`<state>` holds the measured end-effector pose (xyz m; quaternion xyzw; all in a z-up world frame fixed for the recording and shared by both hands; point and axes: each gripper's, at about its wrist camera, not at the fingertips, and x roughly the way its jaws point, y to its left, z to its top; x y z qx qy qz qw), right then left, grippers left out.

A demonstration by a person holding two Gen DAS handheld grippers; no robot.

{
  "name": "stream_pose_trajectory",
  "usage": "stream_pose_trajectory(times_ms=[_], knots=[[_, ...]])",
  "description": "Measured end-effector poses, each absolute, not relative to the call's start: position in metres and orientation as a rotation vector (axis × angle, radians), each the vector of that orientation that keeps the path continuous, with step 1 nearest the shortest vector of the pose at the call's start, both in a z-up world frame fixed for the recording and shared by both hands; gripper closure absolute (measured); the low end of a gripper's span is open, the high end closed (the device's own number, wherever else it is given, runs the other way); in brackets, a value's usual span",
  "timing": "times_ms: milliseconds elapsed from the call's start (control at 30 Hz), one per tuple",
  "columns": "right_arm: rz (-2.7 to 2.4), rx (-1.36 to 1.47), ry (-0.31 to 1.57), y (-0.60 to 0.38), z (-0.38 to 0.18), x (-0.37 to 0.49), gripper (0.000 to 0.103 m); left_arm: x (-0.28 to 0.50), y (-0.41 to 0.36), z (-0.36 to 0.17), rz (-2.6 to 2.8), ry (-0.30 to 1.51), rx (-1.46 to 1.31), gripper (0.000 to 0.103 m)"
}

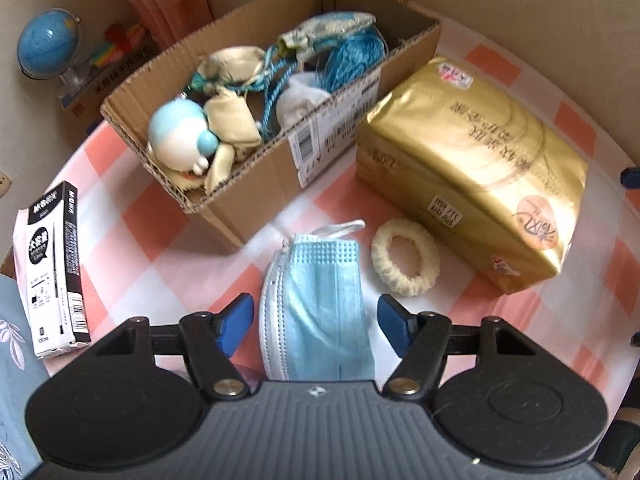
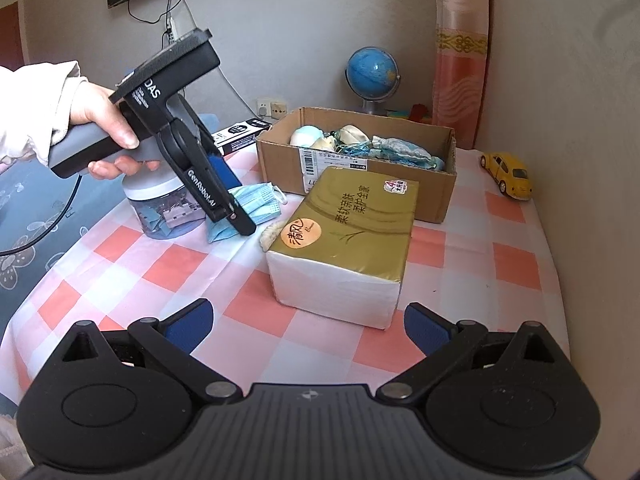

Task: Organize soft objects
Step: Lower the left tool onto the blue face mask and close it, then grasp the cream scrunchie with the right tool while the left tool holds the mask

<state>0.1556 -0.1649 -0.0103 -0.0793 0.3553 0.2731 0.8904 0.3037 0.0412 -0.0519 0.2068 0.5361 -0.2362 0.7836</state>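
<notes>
A stack of blue face masks (image 1: 316, 304) lies on the checked tablecloth, right between the open fingers of my left gripper (image 1: 316, 320), which hangs over it. The masks also show in the right wrist view (image 2: 256, 200) under the left gripper (image 2: 236, 216). A cream hair scrunchie (image 1: 405, 256) lies just right of the masks. A gold tissue pack (image 1: 472, 164) sits beside it. The cardboard box (image 1: 256, 184) behind holds a blue-white plush toy (image 1: 180, 136), cream cloth and blue cord. My right gripper (image 2: 308, 328) is open and empty, in front of the tissue pack (image 2: 352, 232).
A black-white pen box (image 1: 52, 268) lies at the table's left. A clear jar (image 2: 168, 208) stands under the left gripper. A yellow toy car (image 2: 508, 174) sits at the right edge. A globe (image 2: 372, 76) stands behind the box (image 2: 436, 196).
</notes>
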Motion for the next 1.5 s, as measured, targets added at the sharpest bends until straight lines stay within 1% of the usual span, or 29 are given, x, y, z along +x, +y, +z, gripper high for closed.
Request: stream_pose_trajectory(times_ms=[167, 233, 300, 467, 667, 933, 1000, 1067, 1200, 1267, 1500], knots=[[0.565, -0.163, 0.736, -0.165, -0.010, 0.157, 0.000, 0.307, 0.043, -0.057, -0.514, 1.181, 0.434, 0.050], [0.567, -0.164, 0.737, -0.165, -0.010, 0.157, 0.000, 0.306, 0.043, -0.057, -0.516, 1.181, 0.431, 0.052], [0.568, -0.164, 0.738, -0.165, -0.009, 0.158, 0.000, 0.305, 0.044, -0.056, -0.524, 1.182, 0.422, 0.060], [0.575, -0.171, 0.726, -0.161, -0.007, 0.157, 0.000, 0.303, 0.044, -0.051, -0.519, 1.158, 0.407, 0.066], [0.593, -0.235, 0.697, -0.151, 0.002, 0.158, 0.000, 0.288, 0.050, -0.031, -0.518, 1.101, 0.386, 0.066], [0.743, -0.473, 0.631, -0.116, 0.024, 0.177, 0.002, 0.257, 0.052, 0.002, -0.546, 1.006, 0.367, 0.066], [0.784, -0.534, 0.636, -0.105, 0.025, 0.187, 0.005, 0.252, 0.051, 0.008, -0.552, 0.985, 0.361, 0.066], [0.819, -0.586, 0.644, -0.094, 0.026, 0.198, 0.013, 0.248, 0.051, 0.012, -0.559, 0.964, 0.361, 0.066], [0.856, -0.699, 0.636, -0.072, 0.022, 0.220, 0.014, 0.247, 0.057, 0.013, -0.547, 0.961, 0.352, 0.066], [0.876, -0.751, 0.670, -0.064, 0.015, 0.230, 0.022, 0.248, 0.063, 0.013, -0.529, 0.964, 0.347, 0.066], [1.005, -0.926, 0.763, -0.031, -0.006, 0.251, 0.028, 0.253, 0.078, 0.012, -0.506, 0.955, 0.317, 0.066]])
